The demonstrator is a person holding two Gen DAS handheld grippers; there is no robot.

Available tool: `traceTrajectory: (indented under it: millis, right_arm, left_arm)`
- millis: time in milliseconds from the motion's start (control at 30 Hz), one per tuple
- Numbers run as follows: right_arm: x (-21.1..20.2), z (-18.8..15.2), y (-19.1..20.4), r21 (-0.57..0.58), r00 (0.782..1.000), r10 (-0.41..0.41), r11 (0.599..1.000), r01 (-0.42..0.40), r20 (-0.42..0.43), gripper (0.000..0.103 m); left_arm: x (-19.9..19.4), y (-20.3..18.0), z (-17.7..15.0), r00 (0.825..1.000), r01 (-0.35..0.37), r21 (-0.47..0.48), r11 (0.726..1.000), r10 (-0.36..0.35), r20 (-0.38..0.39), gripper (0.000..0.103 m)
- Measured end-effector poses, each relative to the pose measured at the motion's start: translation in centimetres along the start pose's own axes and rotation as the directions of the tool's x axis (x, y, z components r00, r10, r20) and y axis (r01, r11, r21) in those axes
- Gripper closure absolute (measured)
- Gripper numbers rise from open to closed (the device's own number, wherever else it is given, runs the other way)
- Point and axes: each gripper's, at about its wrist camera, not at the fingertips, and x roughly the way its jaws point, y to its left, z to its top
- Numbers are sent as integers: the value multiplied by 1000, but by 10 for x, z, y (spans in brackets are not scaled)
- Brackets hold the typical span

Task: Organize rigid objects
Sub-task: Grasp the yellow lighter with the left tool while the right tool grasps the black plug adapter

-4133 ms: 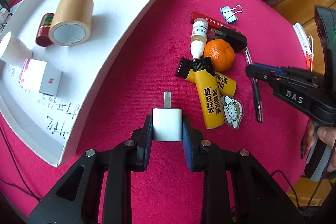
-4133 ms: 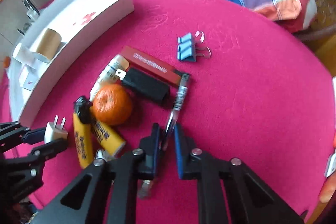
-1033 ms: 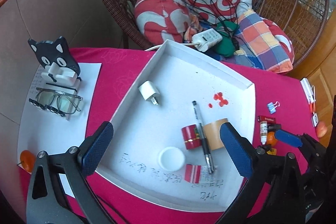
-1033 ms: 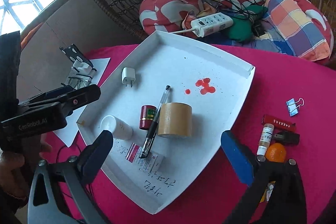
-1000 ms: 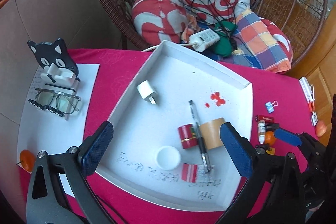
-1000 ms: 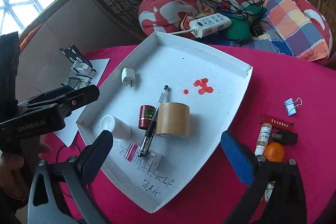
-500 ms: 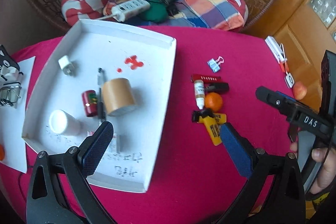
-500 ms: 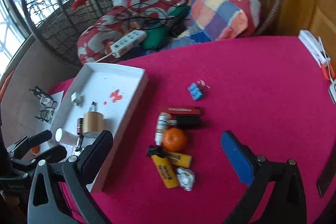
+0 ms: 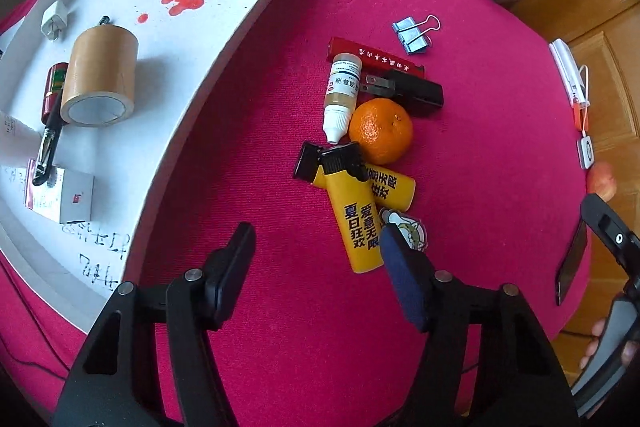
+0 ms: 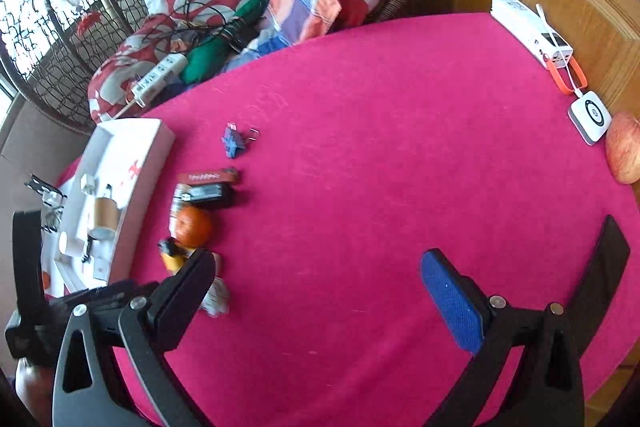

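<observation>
A round tabletop [image 9: 248, 347] covered in magenta cloth is seen from two cameras looking down along black two-finger tools.

At left lies a white tray [image 9: 224, 39]. It already holds a roll of brown tape [image 9: 100, 75], a black pen [image 9: 48, 143], a red cylinder [image 9: 54, 87], a white charger plug [image 9: 54, 21] and a small white box [image 9: 76, 197].

Loose on the cloth, right of the tray, sits a cluster of things not yet sorted: two yellow lighters [image 9: 358, 223] with black caps, crossed one over the other; a tangerine [image 9: 380, 131] touching them; a small dropper bottle [image 9: 342, 95]; a black plug adapter [image 9: 412, 91]; a flat red box [image 9: 372, 57]; a cartoon sticker charm [image 9: 404, 229] and, a little apart, a pair of blue binder clips [image 9: 412, 33].

The left hand-held gripper [image 9: 316, 267] hovers just short of the nearer lighter. Its jaws have just been closing and now stand about half open with nothing between them; the blue right pad almost overlaps the lighter's base.

The right hand-held gripper [image 10: 320, 275] hangs over bare cloth, jaws wide apart and empty. At the far right edge lie a white power bank [image 10: 532, 31], a small white device [image 10: 590, 119] and an apple [image 10: 622, 151].

The step in hand appears to be reaching for the next loose item, most likely the upper lighter. The next move calls for shifting the left tool right and forward so its jaws straddle the lighter's narrow sides, then lowering and squeezing. The lighter beneath and the tangerine crowd it, so a nudge may scatter them.
</observation>
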Motion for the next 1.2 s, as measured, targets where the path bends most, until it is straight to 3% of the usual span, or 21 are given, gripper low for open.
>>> traceTrajectory:
  millis: [300,367,433,467,633,700,767,800,967,1133,1200]
  right_arm:
    - [18,14,-16,-66,998,36,997,-39,-45,0]
    - [24,19,-9,-115,996,56,991,-63,-63,0]
    - [29,24,1,-181,994,75,980,-88,-78,0]
    - [31,27,8,-226,993,89,969,-105,-82,0]
    - [49,39,61,-493,985,130,854,-167,-109,2]
    - [59,40,85,-597,983,133,781,-183,-127,17]
    - [72,40,102,-673,981,118,714,-194,-157,39]
    - [79,40,107,-694,978,113,690,-205,-177,42]
    - [102,36,125,-762,971,83,606,-228,-225,54]
    - [110,37,141,-798,969,83,553,-238,-232,73]
    - [112,36,146,-809,966,79,531,-250,-246,76]
  left_arm:
    - [21,-13,2,999,-42,-47,998,43,13,42]
    - [24,-19,5,998,-64,-36,997,65,22,49]
    - [23,-20,4,998,-59,-32,998,60,28,73]
    - [23,-17,3,998,-58,-36,998,59,28,76]
    - [19,2,-10,998,-44,-108,993,47,33,79]
    - [16,10,-14,998,-51,-132,990,56,34,79]
    - [14,19,-19,998,-45,-164,985,52,35,80]
    - [14,23,-21,998,-43,-176,983,50,36,79]
    - [9,38,-31,998,-32,-218,975,43,45,80]
    - [8,39,-36,998,-28,-212,977,40,50,79]
    - [8,38,-36,998,-30,-211,977,41,46,79]
